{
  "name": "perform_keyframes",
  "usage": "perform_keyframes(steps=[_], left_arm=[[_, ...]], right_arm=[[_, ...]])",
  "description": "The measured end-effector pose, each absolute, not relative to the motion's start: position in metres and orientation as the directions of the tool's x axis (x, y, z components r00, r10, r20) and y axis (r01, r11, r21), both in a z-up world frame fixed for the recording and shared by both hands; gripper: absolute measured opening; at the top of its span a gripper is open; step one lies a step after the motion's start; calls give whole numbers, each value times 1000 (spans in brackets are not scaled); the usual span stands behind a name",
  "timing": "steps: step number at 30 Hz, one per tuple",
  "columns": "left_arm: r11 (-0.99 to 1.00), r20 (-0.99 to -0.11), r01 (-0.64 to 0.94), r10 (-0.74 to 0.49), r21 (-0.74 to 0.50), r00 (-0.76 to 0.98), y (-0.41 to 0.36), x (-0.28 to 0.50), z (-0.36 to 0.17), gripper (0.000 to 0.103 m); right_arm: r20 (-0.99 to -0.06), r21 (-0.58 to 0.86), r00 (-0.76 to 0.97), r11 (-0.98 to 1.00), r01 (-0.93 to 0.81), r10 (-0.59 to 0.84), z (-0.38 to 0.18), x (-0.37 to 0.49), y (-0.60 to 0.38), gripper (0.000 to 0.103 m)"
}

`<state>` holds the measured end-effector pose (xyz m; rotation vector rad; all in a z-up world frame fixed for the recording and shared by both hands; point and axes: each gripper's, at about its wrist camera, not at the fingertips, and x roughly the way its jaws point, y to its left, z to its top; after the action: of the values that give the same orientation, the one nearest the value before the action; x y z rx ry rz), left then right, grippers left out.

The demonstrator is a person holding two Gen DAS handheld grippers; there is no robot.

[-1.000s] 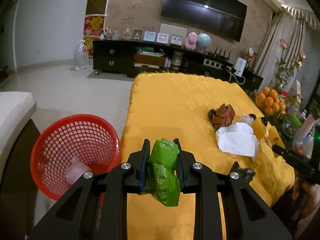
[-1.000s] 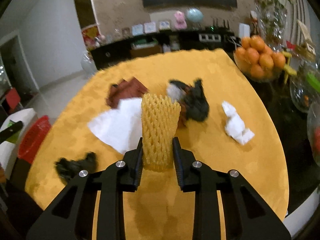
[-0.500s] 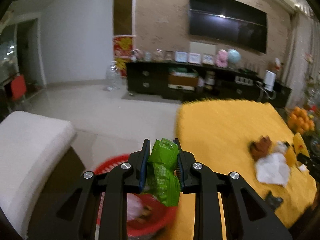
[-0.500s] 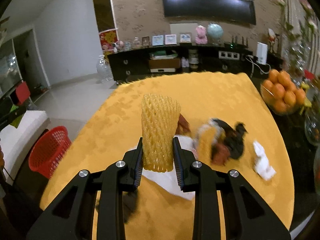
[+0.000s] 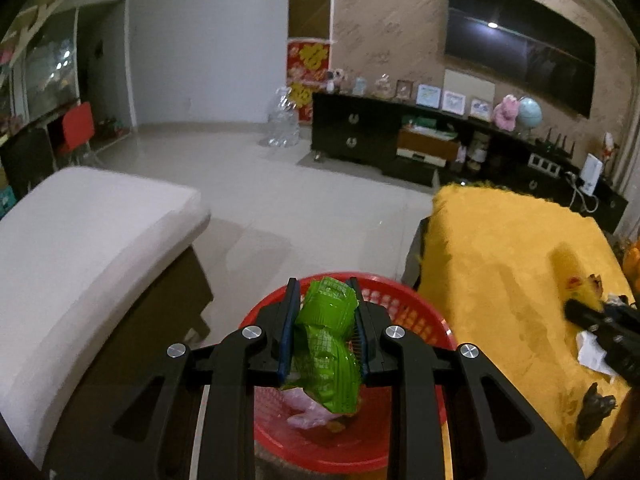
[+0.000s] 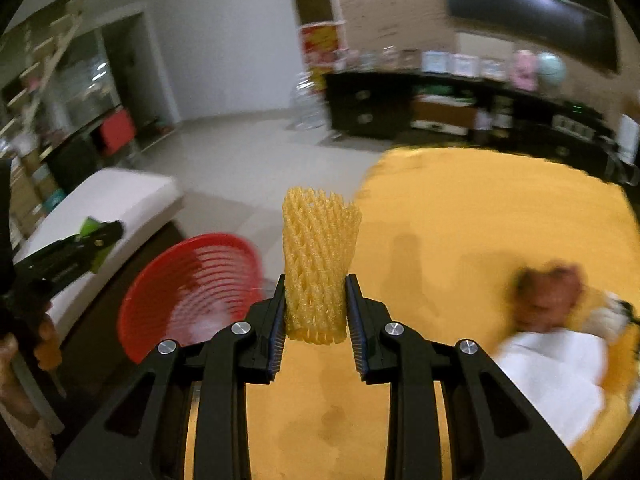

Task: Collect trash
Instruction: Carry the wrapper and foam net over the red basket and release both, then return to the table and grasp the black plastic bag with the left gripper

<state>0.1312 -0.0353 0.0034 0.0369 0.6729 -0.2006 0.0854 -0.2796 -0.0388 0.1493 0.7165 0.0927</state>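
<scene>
Already both grippers are loaded. The left gripper (image 5: 324, 332) has its fingers clamped on a crumpled green wrapper (image 5: 326, 344), which hangs directly above the red basket (image 5: 416, 312) on the floor beside the counter (image 5: 500, 264). The right gripper (image 6: 316, 320) pinches a yellow foam fruit net (image 6: 318, 264) near its lower end, upright, over the yellow-covered counter with the basket off to its left in that view.

Both pieces look very light and soft. The wrapper is thin crinkly film, likely slick, so it may cling to a finger pad for an instant once released. The net is springy, squashes at the grip and would roll if dropped on the rim. A white tissue (image 6: 552, 376), some blurred brown scrap (image 6: 548, 296) and a dark scrap (image 5: 596, 412) lie on the counter; each is best taken by a raised fold, not flat.
</scene>
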Motion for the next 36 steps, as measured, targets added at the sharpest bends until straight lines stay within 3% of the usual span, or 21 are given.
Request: perform_keyframes(steps=[9, 11, 13, 15, 20, 23, 25, 27, 36], left_arm=[[988, -659, 151, -136, -35, 740, -16, 137, -2, 23], [989, -666, 145, -135, -40, 734, -14, 138, -4, 23], [989, -671, 143, -134, -41, 729, -13, 138, -6, 23], [988, -681, 148, -140, -47, 719, -12, 139, -9, 25], [985, -699, 158, -160, -68, 697, -13, 144, -14, 35], [983, -700, 168, -168, -68, 695, -18, 144, -16, 49], [982, -702, 171, -175, -77, 690, -21, 143, -18, 63], [979, -709, 175, -199, -108, 677, -21, 143, -20, 70], [971, -698, 167, -238, -170, 675, -27, 142, -22, 76]], right_arm=[[-717, 190, 645, 965, -182, 264, -64, 130, -209, 27], [-723, 210, 629, 958, -195, 287, -68, 134, -203, 32], [-725, 236, 616, 951, -198, 308, -68, 135, -201, 48], [-716, 239, 629, 953, -186, 303, -65, 132, -202, 58], [-698, 257, 651, 952, -163, 300, -57, 124, -214, 58], [-683, 261, 672, 955, -141, 286, -50, 111, -231, 58], [-671, 260, 690, 958, -124, 271, -44, 101, -243, 58], [-655, 257, 714, 961, -98, 248, -36, 89, -259, 59], [-614, 197, 789, 972, 131, 18, -24, 14, -357, 69]])
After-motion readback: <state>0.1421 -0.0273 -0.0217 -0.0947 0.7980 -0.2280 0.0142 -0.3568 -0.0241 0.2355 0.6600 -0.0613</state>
